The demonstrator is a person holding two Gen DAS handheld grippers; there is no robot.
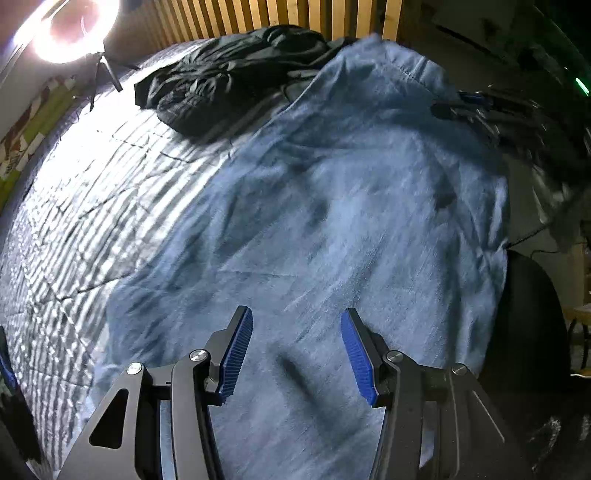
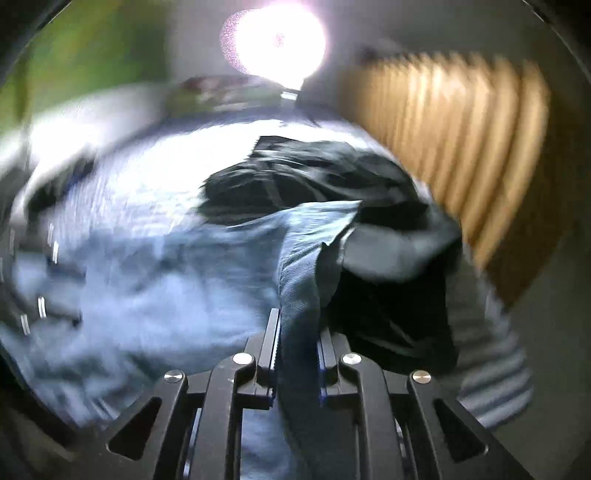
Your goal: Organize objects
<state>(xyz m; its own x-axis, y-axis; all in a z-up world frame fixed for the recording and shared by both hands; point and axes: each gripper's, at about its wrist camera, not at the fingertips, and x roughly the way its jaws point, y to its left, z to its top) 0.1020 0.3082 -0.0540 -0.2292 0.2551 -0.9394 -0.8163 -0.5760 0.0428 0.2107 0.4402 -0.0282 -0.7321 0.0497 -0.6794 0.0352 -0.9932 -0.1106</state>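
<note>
The left gripper point(image 1: 296, 350) hangs above a bed with its two blue-padded fingers point(image 1: 236, 354) spread apart and nothing between them. Directly beneath and ahead of those fingers lies a large light blue cloth point(image 1: 332, 221), spread fairly flat with soft creases. To the left of the fingers the cloth gives way to a grey striped quilt point(image 1: 81, 221) covering the bed. Farther ahead, past the far left edge of the blue cloth, a crumpled black garment point(image 1: 229, 81) sits on the quilt, with a wall of wooden slats point(image 1: 258, 18) behind it and a glaring ring light point(image 1: 70, 33) on a stand at the far left. In the blurred right wrist view, the right gripper point(image 2: 296, 325) is clamped on a bunched fold of the same blue cloth point(image 2: 299, 266), which rises from between the fingers and runs away to the left. Just beyond and to the right of the fingers lies the black garment point(image 2: 314, 177), the ring light point(image 2: 273, 40) shining beyond it
</note>
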